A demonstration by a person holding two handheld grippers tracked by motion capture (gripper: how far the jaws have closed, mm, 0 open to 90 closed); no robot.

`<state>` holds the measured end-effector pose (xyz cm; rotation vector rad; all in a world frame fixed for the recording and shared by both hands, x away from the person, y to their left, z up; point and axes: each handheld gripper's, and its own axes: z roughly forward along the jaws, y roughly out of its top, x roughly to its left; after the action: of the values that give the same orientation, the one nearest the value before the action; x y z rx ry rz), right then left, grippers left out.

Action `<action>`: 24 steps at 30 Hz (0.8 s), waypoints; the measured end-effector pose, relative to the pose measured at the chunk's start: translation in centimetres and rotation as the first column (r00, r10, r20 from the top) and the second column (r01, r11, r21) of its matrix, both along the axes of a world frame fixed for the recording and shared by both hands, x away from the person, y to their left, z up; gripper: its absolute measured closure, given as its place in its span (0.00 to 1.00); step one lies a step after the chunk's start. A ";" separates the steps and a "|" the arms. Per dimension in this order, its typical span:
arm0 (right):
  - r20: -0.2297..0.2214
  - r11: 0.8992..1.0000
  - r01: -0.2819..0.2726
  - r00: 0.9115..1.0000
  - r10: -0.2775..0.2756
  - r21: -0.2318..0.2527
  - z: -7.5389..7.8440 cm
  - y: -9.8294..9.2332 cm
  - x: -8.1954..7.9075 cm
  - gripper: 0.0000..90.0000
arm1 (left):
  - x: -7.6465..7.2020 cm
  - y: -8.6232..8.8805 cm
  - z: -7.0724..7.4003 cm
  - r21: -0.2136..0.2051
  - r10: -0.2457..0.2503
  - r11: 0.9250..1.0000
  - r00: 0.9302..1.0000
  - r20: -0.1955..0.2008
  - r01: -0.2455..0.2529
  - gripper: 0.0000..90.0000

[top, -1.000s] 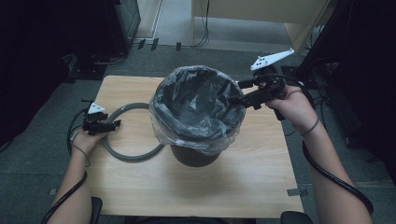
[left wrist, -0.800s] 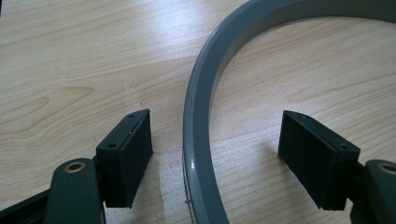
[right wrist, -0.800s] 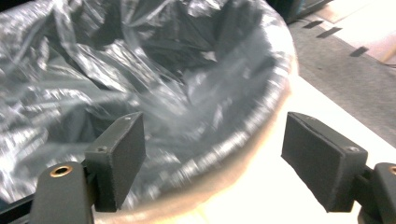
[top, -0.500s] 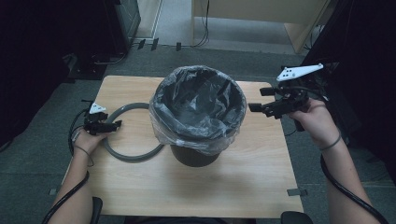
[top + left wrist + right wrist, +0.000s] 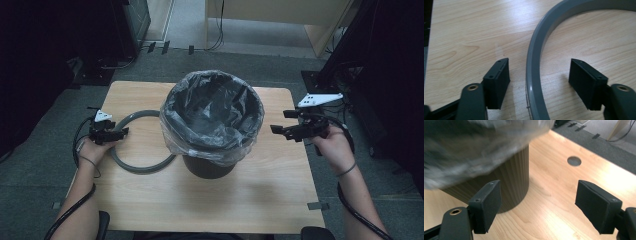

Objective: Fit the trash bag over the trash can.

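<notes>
A dark round bin (image 5: 212,165) lined with a clear plastic bag (image 5: 212,107) stands in the middle of the wooden table (image 5: 150,205). A grey ring (image 5: 131,165) lies flat to its left, partly tucked under the bin. My left gripper (image 5: 122,132) is low over the ring's left arc. In the left gripper view the ring's band (image 5: 534,62) runs between the jaws of the left gripper (image 5: 540,68); they have just been closing, but the pads stand clear of it. My right gripper (image 5: 275,129) hovers open and bare right of the bin, whose ribbed wall (image 5: 509,177) lies beyond its left jaw.
A round cable hole (image 5: 574,160) is cut in the tabletop past the right gripper (image 5: 539,195). Dark cabinets and cables stand on the grey floor (image 5: 250,30) around the table. The bag's loose edge hangs down over the bin's upper wall.
My right gripper has left the bin's rim, moving right and down to hover beside the bin. The left hand has stayed over the ring.
</notes>
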<state>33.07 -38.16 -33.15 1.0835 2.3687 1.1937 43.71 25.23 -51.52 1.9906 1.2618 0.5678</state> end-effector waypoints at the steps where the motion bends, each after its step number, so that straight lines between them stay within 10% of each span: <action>1: 0.000 1.000 0.000 1.000 0.000 -0.005 -0.6 0.1 0.0 0.23 | 0.0 0.0 0.0 -0.001 0.003 1.000 1.000 0.001 -0.003 0.40; 22: -0.056 0.992 0.031 0.998 -0.024 0.125 -10.9 2.4 1.3 0.23 | -0.1 0.5 0.1 -0.010 0.033 0.999 0.999 0.015 -0.033 0.62; 24: -0.057 0.989 0.050 0.997 -0.043 0.140 -11.8 2.4 1.6 0.23 | -0.2 0.4 0.1 -0.002 0.009 1.000 1.000 0.023 -0.009 0.77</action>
<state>34.66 -35.77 -44.92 1.2227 2.3136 1.3494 43.47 25.60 -51.46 1.9724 1.2574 0.5917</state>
